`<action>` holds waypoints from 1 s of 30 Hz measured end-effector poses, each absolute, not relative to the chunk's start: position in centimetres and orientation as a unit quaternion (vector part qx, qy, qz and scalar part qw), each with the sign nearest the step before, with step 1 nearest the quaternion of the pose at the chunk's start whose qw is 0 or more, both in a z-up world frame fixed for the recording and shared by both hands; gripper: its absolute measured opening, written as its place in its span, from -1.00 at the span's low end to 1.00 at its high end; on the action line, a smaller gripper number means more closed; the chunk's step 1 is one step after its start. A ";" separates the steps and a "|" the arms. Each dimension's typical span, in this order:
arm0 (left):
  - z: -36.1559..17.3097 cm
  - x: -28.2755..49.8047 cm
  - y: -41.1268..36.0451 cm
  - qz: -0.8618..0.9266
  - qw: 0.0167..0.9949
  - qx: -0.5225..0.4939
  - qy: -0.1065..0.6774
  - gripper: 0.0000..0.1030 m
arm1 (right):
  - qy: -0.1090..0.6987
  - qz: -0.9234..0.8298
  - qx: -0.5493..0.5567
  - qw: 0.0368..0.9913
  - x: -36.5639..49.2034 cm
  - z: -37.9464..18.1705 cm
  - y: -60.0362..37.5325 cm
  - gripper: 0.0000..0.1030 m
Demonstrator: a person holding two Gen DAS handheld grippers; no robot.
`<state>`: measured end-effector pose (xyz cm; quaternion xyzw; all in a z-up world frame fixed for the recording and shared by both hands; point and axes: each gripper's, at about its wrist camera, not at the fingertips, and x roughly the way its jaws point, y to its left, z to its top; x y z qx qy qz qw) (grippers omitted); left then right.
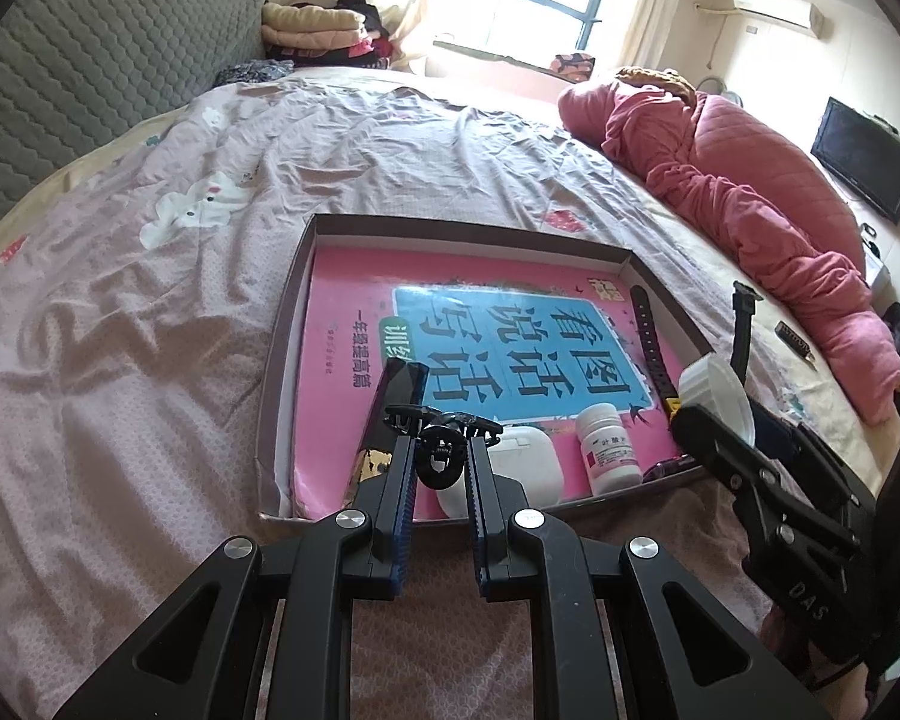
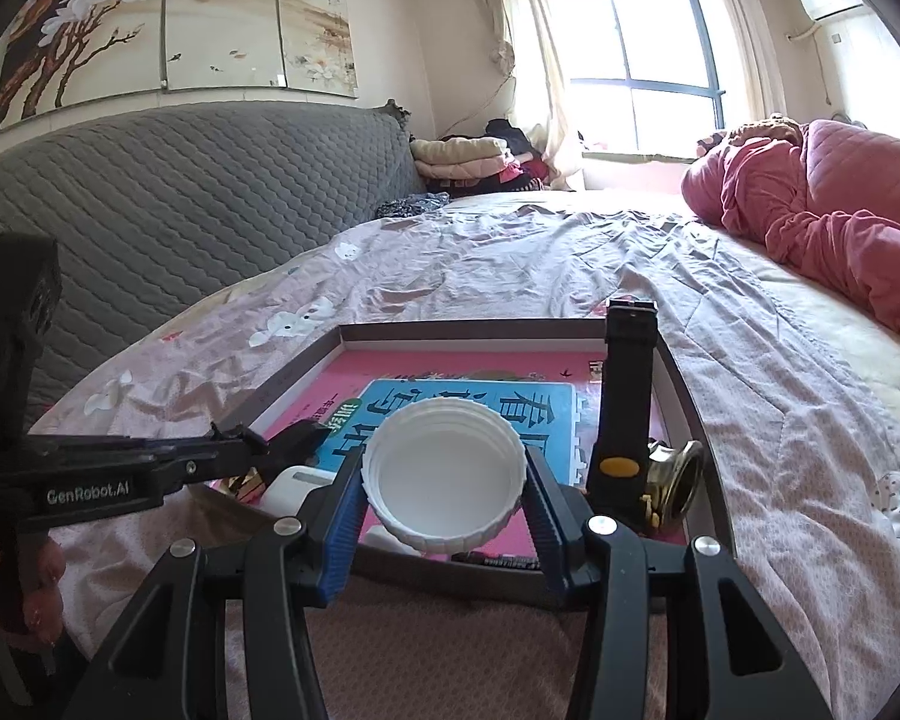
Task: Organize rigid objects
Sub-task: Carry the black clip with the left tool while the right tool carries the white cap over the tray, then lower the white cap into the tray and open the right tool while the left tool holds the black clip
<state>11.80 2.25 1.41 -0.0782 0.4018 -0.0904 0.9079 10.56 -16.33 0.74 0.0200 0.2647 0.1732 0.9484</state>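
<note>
A shallow cardboard tray point(image 1: 450, 227) lies on the bed, lined with a pink book point(image 1: 354, 282). In it are a black watch strap point(image 1: 651, 342), a white pill bottle point(image 1: 607, 447), a white earbud case point(image 1: 525, 471) and a dark flat object point(image 1: 390, 408). My left gripper point(image 1: 443, 438) is shut on a black hair claw clip point(image 1: 441, 447) over the tray's near edge. My right gripper point(image 2: 444, 480) is shut on a white jar lid point(image 2: 444, 471) above the tray point(image 2: 480, 333); it shows in the left wrist view point(image 1: 717, 390) too. A watch point(image 2: 627, 408) stands by the tray's right wall.
A pink quilt point(image 1: 738, 180) lies along the bed's right side. A grey padded headboard point(image 2: 180, 198) stands behind the bed. Folded clothes point(image 1: 318, 27) are stacked near the window. A small dark object point(image 1: 795, 339) lies on the sheet right of the tray.
</note>
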 end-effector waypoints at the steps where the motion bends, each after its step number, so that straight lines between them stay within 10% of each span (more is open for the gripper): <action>1: 1.3 11.8 2.2 -0.090 0.908 -0.078 0.402 -0.69 | 0.266 0.172 0.021 0.948 10.7 0.7 -16.4 -0.03; 30: 0.4 12.1 2.2 -0.068 0.906 -0.064 0.412 -0.69 | 0.311 0.191 0.027 0.931 13.0 -1.3 -15.6 -0.03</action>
